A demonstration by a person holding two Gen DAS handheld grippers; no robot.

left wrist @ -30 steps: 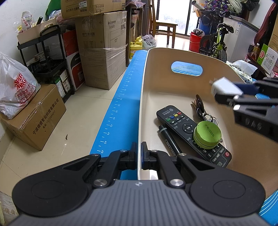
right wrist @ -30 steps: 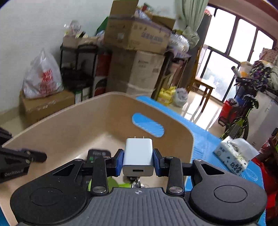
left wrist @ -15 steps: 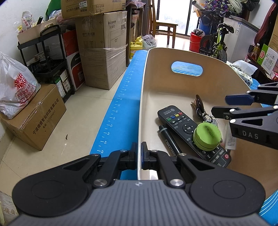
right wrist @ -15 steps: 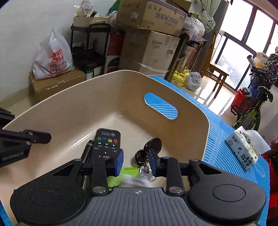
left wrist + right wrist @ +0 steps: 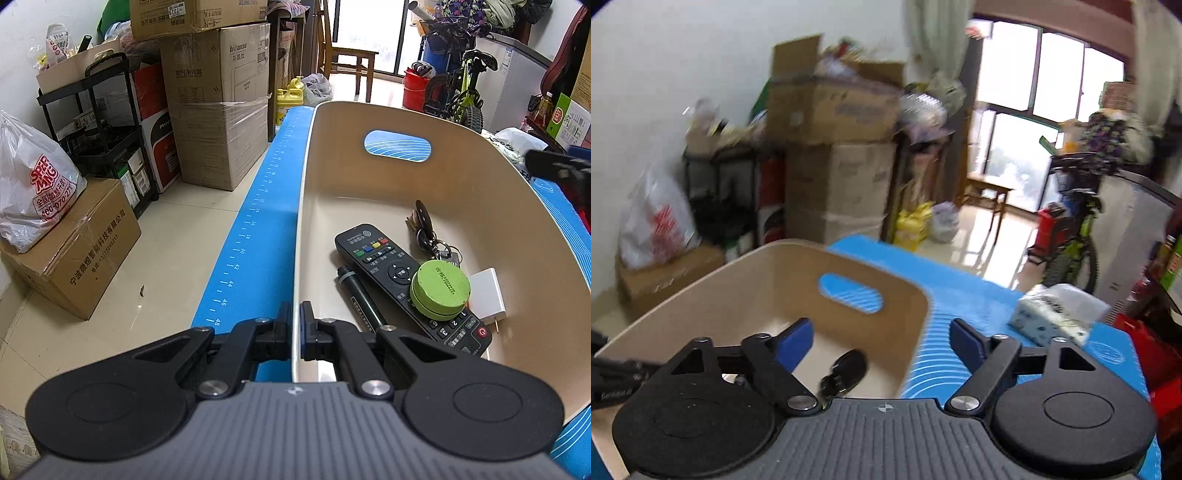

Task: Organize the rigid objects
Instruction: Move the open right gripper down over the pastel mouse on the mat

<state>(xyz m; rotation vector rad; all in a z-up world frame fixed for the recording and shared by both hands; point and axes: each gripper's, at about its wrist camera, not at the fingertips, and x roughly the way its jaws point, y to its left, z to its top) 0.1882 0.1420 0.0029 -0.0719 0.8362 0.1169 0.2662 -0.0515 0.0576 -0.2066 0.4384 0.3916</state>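
1. Inside the beige bin point(image 5: 480, 192), the white charger point(image 5: 487, 291) lay beside the green tin point(image 5: 439, 288).
2. Left gripper point(image 5: 295, 328) pinched the bin's rim; right gripper point(image 5: 881, 339) was opening, empty.
3. Seemingly light, rigid, smooth; best gripped across its flat faces.

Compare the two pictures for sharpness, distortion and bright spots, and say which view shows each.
Left wrist view: sharp; the black remote control and white charger block read clearly, while the long blue mat edge bows from fisheye distortion. Right wrist view: motion-blurred throughout, with the stacked cardboard boxes smeared and the window blown out white.
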